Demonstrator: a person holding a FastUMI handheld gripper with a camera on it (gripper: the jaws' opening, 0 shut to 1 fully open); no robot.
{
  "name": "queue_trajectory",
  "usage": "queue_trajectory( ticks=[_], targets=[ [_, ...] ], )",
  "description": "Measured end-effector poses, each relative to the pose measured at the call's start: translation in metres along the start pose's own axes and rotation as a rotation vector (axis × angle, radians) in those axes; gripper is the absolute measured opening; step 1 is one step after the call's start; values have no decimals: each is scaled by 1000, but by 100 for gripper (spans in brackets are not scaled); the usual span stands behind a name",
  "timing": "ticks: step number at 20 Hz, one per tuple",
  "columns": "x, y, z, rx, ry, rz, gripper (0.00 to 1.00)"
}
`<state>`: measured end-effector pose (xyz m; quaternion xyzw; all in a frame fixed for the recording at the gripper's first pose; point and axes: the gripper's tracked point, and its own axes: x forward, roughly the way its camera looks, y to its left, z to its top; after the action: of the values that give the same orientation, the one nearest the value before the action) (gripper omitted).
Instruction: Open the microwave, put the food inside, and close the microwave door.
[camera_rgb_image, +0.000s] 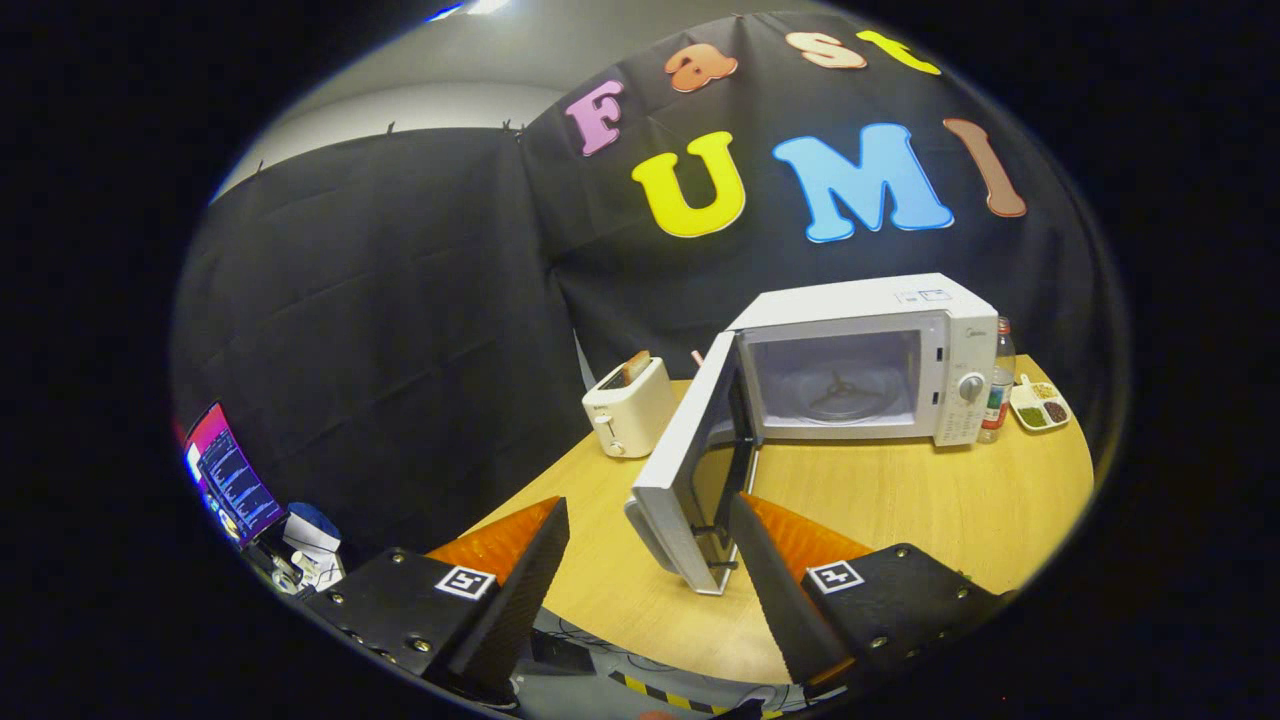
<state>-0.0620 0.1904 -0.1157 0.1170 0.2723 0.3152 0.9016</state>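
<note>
A white microwave (860, 360) sits at the surface's (900, 520) far edge, its door (685, 465) swung open – opening looks done. The gripper (650, 560) has its fingers spread, holding nothing – next, fetching the food.

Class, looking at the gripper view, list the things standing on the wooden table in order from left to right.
Toaster → open microwave door → microwave → bottle → small tray of seasonings. The gripper is open, fingers spread on either side of the door's lower edge.

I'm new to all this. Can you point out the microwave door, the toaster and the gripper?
Microwave door (690, 470), gripper view: swung-open panel.
Toaster (628, 408), gripper view: front face.
Gripper (650, 560), gripper view: open gap between its fingers.
</note>
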Motion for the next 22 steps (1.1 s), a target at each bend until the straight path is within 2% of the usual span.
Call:
queue_trajectory(
  ticks=[7,12,22],
  targets=[
    [-32,-86,3,144,20,-77,97],
    [-50,-142,-13,245,81,-118,98],
    [-59,-215,-82,426,285,-163,96]
  ],
)
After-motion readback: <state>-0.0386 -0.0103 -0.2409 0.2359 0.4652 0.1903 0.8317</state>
